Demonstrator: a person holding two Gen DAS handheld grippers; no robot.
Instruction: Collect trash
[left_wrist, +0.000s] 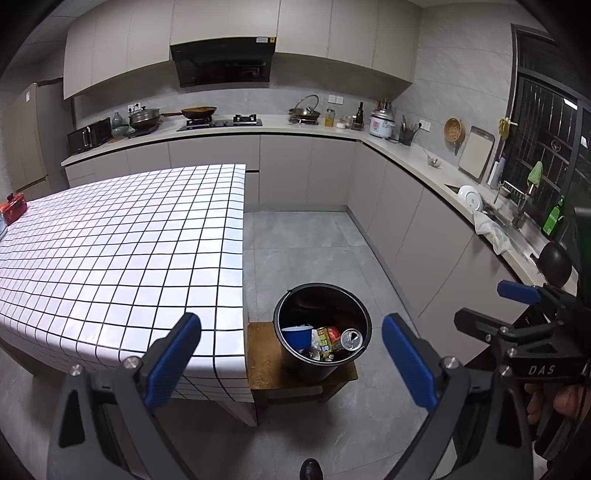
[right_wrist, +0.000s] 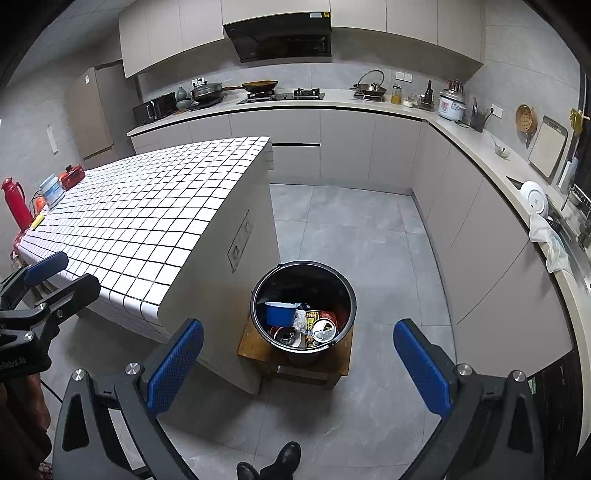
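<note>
While the black bucket (left_wrist: 322, 332) sits on a small wooden stool (left_wrist: 264, 356) on the grey floor, just off the table's near corner, I see trash inside it: a blue cup (left_wrist: 297, 336) at 9 o'clock, a silver can (left_wrist: 351, 339) at 3 o'clock with its open top up, and a yellow-red wrapper (left_wrist: 327, 341) between them. In the right wrist view the same bucket (right_wrist: 303, 306) shows the blue cup (right_wrist: 280, 313) at 9 o'clock and the can (right_wrist: 324, 328) at 5 o'clock. My left gripper (left_wrist: 291, 363) is spread wide, nothing in it, bucket framed between its blue pads. My right gripper (right_wrist: 298, 365) is also wide open and empty, above the floor in front of the stool. The checked table (left_wrist: 122, 243) lies at 10 o'clock of the bucket. A red flask (right_wrist: 14, 203) stands at its far-left edge. The kitchen counter (right_wrist: 472, 136) runs along the back and right walls.
</note>
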